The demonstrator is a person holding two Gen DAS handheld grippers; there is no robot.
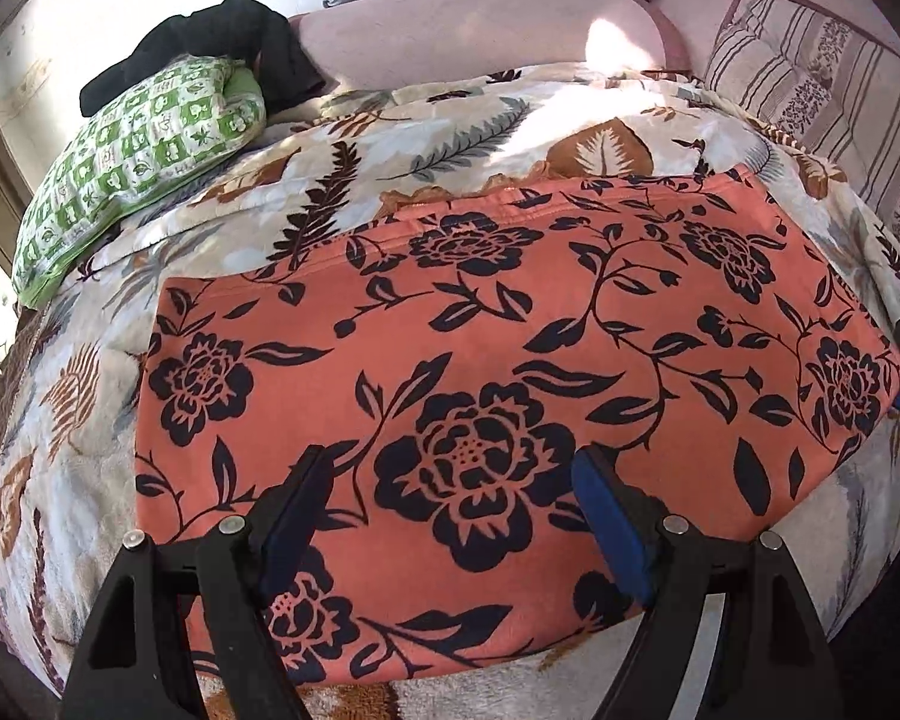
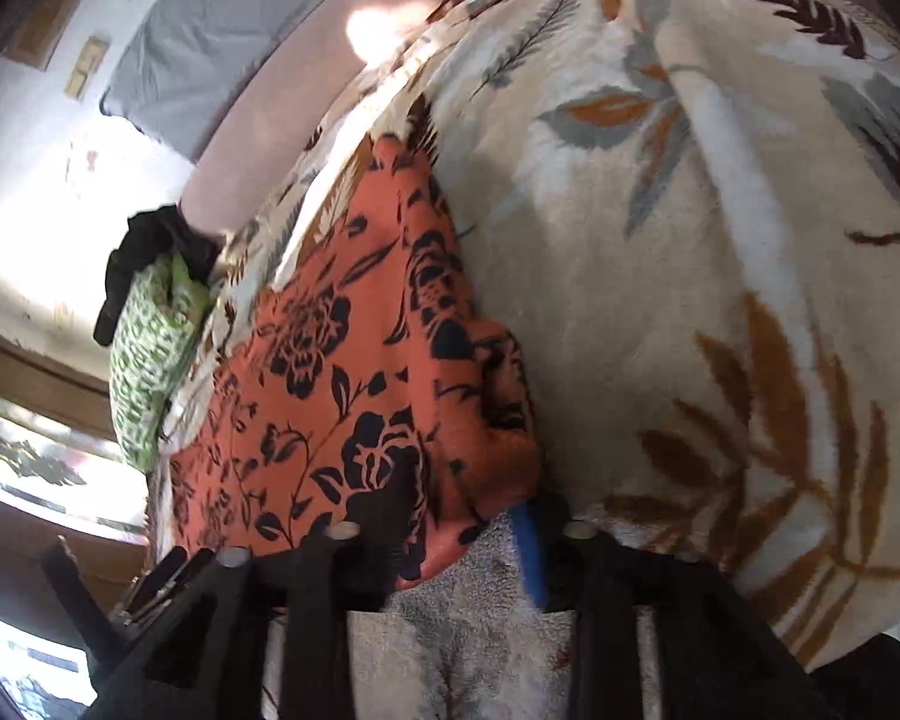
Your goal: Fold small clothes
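Orange cloth with dark floral print (image 1: 510,348) spread flat on cream leaf-patterned fleece blanket (image 1: 450,120). Left gripper (image 1: 450,498) poised above near edge, fingers wide apart, nothing between. Right gripper (image 2: 444,546) at cloth's corner, fingers apart, unclamped

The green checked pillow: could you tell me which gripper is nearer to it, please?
Left. The left gripper hangs open over the near middle of the orange floral garment, with the green checked pillow beyond its far-left corner. The right gripper sits open at the garment's opposite end, farther away.
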